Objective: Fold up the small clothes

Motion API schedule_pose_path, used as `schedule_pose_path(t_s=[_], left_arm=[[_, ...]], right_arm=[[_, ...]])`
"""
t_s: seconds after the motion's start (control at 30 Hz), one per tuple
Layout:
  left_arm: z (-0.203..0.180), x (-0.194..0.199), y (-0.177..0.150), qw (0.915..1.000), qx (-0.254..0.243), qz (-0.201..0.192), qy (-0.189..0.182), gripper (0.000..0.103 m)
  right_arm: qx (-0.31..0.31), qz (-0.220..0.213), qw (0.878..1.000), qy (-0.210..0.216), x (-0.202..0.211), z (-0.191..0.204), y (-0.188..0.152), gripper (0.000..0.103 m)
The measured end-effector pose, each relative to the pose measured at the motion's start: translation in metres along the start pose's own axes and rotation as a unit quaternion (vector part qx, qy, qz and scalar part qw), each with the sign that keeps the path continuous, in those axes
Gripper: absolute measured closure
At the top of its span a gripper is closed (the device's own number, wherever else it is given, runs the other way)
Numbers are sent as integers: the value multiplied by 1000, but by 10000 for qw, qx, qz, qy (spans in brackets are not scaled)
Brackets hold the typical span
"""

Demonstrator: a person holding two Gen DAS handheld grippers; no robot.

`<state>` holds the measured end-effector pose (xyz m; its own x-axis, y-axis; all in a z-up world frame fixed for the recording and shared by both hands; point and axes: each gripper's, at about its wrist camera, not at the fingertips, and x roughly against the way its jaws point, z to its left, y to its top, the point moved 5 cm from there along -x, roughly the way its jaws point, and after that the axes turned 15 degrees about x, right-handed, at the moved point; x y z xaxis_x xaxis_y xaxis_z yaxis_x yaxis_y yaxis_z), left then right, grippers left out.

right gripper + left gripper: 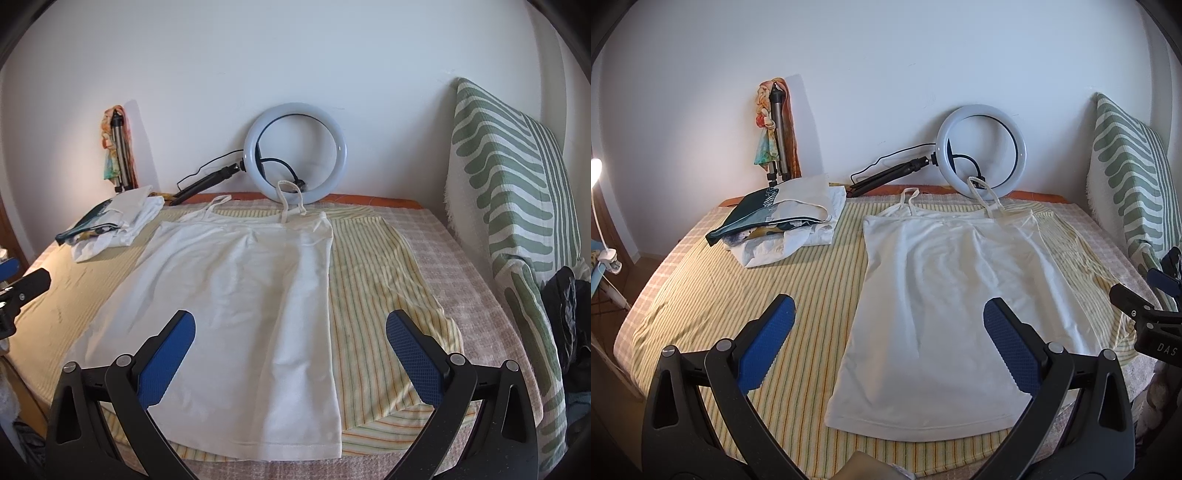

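The bed carries a yellow striped cloth spread over a pink checked cover, and the white camisole lies flat on the striped cloth, straps toward the wall and hem toward the cameras. A green-and-white patterned cushion stands upright against the wall at the right side of the bed.

The left wrist view shows broad open striped cloth to the left of the camisole; the right wrist view shows a narrower strip of striped cloth to its right, then bare checked cover up to the cushion. Only the left view shows a lit lamp at the far left edge; only the right view shows a dark bundle beside the cushion's lower end.

The camisole hem lies near the bed's front edge. One strap loop rests against the ring light, which leans on the wall at the far edge.

A pile of folded clothes sits at the far left corner, apart from the camisole — behind it a tripod with a coloured scarf stands against the wall.

The left tongs are released, jaws spread wide above the camisole's lower half. The right tongs are likewise released — nothing between the blue pads.
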<state>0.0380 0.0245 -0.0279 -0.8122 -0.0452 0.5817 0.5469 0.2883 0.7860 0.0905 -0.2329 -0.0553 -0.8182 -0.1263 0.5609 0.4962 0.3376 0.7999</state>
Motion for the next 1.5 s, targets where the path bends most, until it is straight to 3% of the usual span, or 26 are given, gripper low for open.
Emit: schedule_pose_path(t_s=[0.33, 0.5, 0.73, 0.87, 1.03, 1.1, 1.17, 1.43, 1.5], left_arm=[[17, -11, -2, 9988, 379, 269, -140, 0], [37, -23, -9, 9954, 746, 550, -255, 1], [71, -37, -35, 9897, 1051, 971, 27, 32], [89, -44, -53, 9827, 1352, 1264, 52, 45], [100, -54, -71, 9718, 1719, 1615, 10, 56], [101, -57, -76, 9690, 1786, 1708, -12, 57], [103, -59, -79, 9673, 1830, 1756, -22, 57], [114, -70, -88, 9540, 2182, 2044, -237, 57], [113, -69, -88, 9560, 2117, 2014, -238, 57]], right_arm=[[138, -27, 9995, 266, -13, 25, 29, 0], [492, -33, 9973, 540, -25, 46, 55, 0], [972, -101, 9881, 1191, -61, 79, 110, 1], [1119, 26, 9806, 1610, -87, 101, 139, 15], [954, 456, 9661, 2354, -128, 131, 162, 20], [894, 658, 9605, 2552, -145, 142, 168, 25], [913, 877, 9563, 2634, -163, 152, 171, 40], [374, 1789, 9376, 2959, -243, 184, 177, 50], [354, 1887, 9360, 2952, -257, 193, 178, 54]])
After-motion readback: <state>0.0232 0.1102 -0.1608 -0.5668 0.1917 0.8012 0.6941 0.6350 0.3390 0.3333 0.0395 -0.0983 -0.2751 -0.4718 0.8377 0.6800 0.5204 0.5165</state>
